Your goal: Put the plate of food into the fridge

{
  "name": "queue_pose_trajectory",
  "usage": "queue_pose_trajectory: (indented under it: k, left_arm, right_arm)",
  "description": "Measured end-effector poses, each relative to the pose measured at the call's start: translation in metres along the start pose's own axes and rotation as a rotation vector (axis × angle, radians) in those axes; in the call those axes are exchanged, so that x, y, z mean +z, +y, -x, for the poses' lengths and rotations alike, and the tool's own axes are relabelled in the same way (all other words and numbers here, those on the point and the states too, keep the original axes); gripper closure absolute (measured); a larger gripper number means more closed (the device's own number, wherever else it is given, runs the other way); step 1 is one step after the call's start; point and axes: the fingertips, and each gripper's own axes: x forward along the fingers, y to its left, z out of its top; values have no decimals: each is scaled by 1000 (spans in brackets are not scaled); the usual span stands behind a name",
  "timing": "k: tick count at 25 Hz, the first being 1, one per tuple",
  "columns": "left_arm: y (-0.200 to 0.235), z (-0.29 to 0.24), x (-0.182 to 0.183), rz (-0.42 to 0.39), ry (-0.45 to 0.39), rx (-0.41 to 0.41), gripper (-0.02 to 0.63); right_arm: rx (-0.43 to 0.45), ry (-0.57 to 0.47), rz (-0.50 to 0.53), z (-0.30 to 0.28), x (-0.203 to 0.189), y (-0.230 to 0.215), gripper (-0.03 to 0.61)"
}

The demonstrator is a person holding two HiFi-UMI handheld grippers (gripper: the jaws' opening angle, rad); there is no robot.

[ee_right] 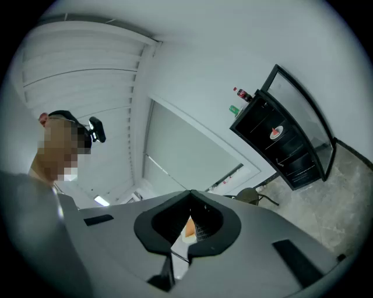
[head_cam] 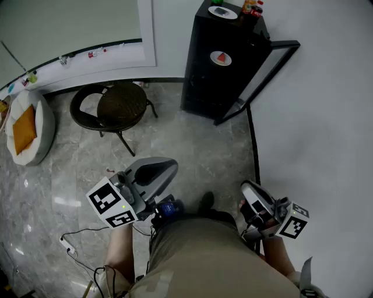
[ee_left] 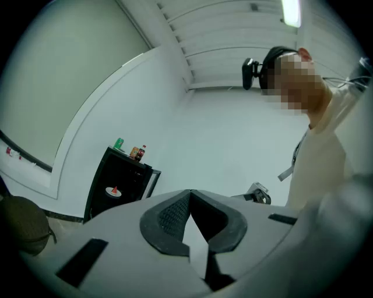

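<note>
A black fridge (head_cam: 224, 64) stands by the far wall with its glass door (head_cam: 265, 75) swung open. A white plate with a red wedge of food (head_cam: 220, 58) shows at its front, about mid height; it is also small in the left gripper view (ee_left: 114, 191) and the right gripper view (ee_right: 276, 132). My left gripper (head_cam: 156, 170) is held low by my body, far from the fridge, jaws shut and empty (ee_left: 190, 195). My right gripper (head_cam: 249, 195) is beside the right wall, also shut with nothing in it (ee_right: 190, 195).
On top of the fridge are a second plate (head_cam: 221, 11) and a few bottles (head_cam: 252, 7). A round dark chair (head_cam: 116, 107) stands left of the fridge. A white cushion with an orange pad (head_cam: 26, 128) lies at the far left. Cables (head_cam: 76, 250) trail on the floor.
</note>
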Motion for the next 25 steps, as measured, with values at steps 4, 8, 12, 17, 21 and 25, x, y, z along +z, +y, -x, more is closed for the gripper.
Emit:
queue_pose_trajectory:
  k: [4, 8, 12, 17, 21, 25]
  left_arm:
    - [8, -5, 0, 51, -32, 18, 604]
    - [5, -17, -8, -47, 41, 44, 604]
    - [-6, -43, -6, -79, 43, 5, 604]
    - [-15, -85, -10, -85, 71, -29, 604]
    - [-17, -114, -11, -93, 73, -34, 604]
    - [-18, -153, -6, -158, 50, -11, 604]
  right_arm:
    - [16, 23, 59, -5, 2, -5, 558]
    - [11, 48, 167, -9, 2, -7, 558]
    - [9, 74, 282, -6, 11, -13, 558]
    - [21, 53, 349, 5, 38, -24, 558]
    - [30, 13, 343, 19, 64, -38, 558]
    - [59, -22, 317, 30, 90, -56, 558]
